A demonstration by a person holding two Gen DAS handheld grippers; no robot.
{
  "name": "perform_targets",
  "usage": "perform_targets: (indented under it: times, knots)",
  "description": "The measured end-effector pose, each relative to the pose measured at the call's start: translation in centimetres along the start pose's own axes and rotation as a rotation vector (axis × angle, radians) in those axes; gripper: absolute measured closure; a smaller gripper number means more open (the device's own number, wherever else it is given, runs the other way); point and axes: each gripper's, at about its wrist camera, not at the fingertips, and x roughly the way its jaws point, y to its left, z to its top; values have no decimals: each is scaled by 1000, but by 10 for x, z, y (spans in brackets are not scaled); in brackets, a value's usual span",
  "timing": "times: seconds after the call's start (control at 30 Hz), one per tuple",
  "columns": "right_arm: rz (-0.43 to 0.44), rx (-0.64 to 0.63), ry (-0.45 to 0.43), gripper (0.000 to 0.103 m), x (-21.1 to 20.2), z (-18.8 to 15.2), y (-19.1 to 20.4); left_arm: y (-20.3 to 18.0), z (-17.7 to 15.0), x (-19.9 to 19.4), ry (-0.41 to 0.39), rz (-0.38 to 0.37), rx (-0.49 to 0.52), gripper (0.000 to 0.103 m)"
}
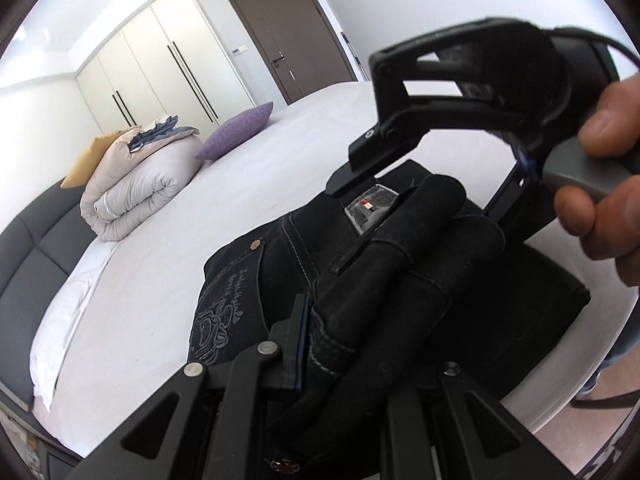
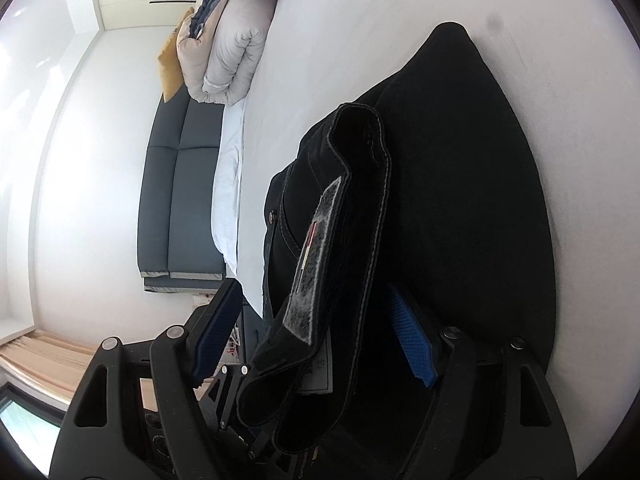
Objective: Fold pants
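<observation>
Black denim pants (image 1: 240, 280) lie folded on the white bed (image 1: 160, 240), their waistband lifted. My left gripper (image 1: 360, 360) is shut on the bunched waistband at the bottom of the left wrist view; one blue-edged pad (image 1: 301, 344) presses the fabric and the other is hidden behind it. A hand (image 1: 600, 200) holds my right gripper (image 1: 432, 176), which straddles the waistband near its label. In the right wrist view the right gripper (image 2: 316, 332) stands open. The waistband and label hang between its blue pads (image 2: 216, 320) without being pinched. The pants (image 2: 460, 200) spread beyond on the sheet (image 2: 340, 40).
A rolled duvet (image 1: 140, 184), a purple cushion (image 1: 236, 132) and a yellow pillow (image 1: 86, 160) sit at the head of the bed by the grey headboard (image 1: 28, 260). Wardrobe doors (image 1: 160, 60) and a brown door (image 1: 288, 40) stand behind.
</observation>
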Motion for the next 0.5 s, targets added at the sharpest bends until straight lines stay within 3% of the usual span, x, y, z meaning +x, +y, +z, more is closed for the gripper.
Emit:
perform_targets:
  times: [0.07, 0.13, 0.17, 0.3, 0.5]
  knots:
    - [6, -6, 11, 31, 10, 5, 3, 3, 2, -3, -9, -9, -27, 90]
    - [-13, -46, 15, 55, 14, 8, 8, 6, 4, -4, -17, -15, -34, 90]
    - [-28, -65, 19, 75, 15, 9, 10, 4, 3, -5, -17, -18, -27, 90]
    - [-80, -117, -13, 85, 7, 5, 15, -7, 0, -2, -11, -44, 11, 90]
    - [-143, -169, -56, 87, -23, 6, 11, -27, 7, 2, -12, -85, 66, 90]
